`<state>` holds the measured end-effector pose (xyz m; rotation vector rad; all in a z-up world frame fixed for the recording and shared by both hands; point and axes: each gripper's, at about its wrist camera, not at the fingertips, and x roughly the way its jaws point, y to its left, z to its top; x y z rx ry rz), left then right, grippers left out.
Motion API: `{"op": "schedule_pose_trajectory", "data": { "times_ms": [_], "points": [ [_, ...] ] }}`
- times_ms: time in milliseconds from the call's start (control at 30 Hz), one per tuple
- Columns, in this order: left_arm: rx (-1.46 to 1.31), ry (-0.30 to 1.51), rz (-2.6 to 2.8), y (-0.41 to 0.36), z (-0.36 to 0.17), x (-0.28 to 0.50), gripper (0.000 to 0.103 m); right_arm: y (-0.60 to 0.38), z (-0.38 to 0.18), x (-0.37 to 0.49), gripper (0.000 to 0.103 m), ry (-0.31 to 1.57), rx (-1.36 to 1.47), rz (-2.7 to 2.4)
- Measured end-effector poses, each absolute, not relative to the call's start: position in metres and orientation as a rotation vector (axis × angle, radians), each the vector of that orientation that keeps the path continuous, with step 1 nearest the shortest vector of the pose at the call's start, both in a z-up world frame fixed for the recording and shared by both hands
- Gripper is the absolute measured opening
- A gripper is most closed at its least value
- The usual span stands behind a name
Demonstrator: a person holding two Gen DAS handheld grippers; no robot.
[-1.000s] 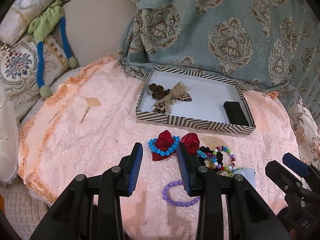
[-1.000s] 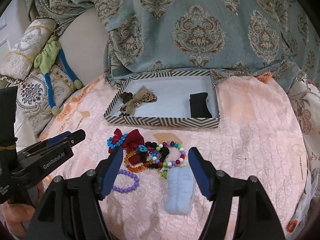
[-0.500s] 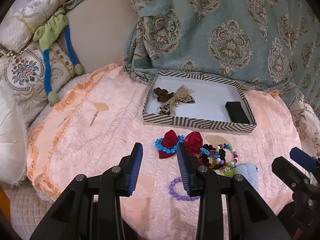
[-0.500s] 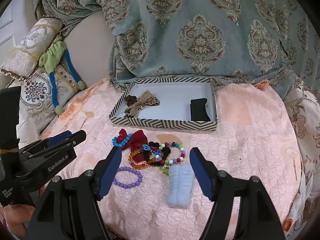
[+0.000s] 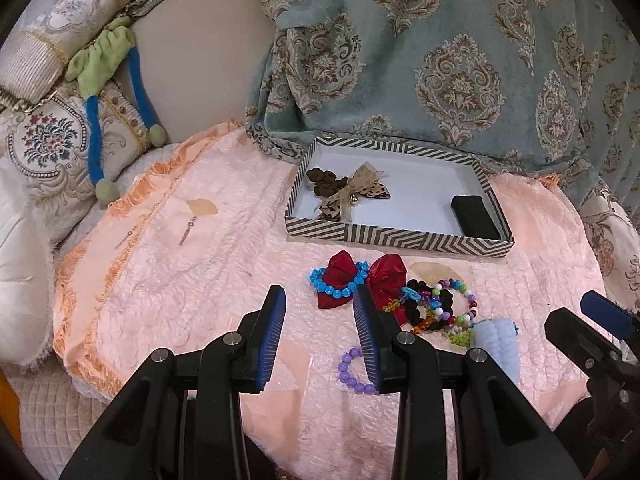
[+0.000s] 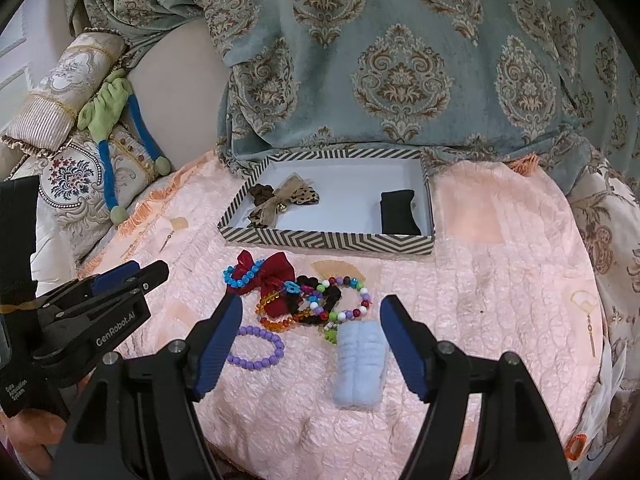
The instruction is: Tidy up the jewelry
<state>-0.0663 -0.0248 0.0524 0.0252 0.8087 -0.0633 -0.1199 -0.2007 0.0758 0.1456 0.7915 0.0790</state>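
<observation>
Your left gripper (image 5: 319, 330) and right gripper (image 6: 311, 336) both hang spread and empty above the bracelets (image 6: 320, 304), near the striped box (image 6: 328, 240)

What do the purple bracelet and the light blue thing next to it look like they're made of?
Purple bracelet: smooth, round, matte beads, probably plastic, strung in a ring. Light blue piece: soft, fuzzy fabric with ribbed folds, probably plush or chenille; what it is I cannot tell.

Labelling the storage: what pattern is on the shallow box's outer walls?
Black-and-white chevron stripes on the shallow cardboard box, clearest in the right wrist view.
</observation>
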Motion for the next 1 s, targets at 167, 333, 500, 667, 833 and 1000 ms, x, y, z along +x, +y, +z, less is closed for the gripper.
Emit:
{"op": "schedule_pose_trajectory", "data": {
  "times_ms": [167,333,500,667,833,1000],
  "points": [
    [0.026,0.804,-0.076,-0.0261,0.0518,-0.0671,0.018,-0.2010,0.0756,-0.1191,0.075,0.792,0.146,0.078],
    [0.070,0.796,-0.055,-0.0305,0.0502,-0.0682,0.018,-0.2008,0.0743,-0.1188,0.075,0.795,0.143,0.078],
    [0.059,0.800,-0.059,-0.0292,0.0497,-0.0673,0.018,-0.2017,0.0713,-0.1177,0.075,0.803,0.139,0.077],
    [0.065,0.800,-0.049,-0.0294,0.0491,-0.0666,0.018,-0.2035,0.0707,-0.1183,0.075,0.803,0.137,0.073],
    [0.077,0.801,-0.035,-0.0305,0.0471,-0.0664,0.018,-0.2048,0.0705,-0.1187,0.075,0.803,0.138,0.072],
    [0.085,0.799,-0.027,-0.0306,0.0457,-0.0667,0.018,-0.2041,0.0688,-0.1194,0.075,0.807,0.128,0.072]
  ]
}}
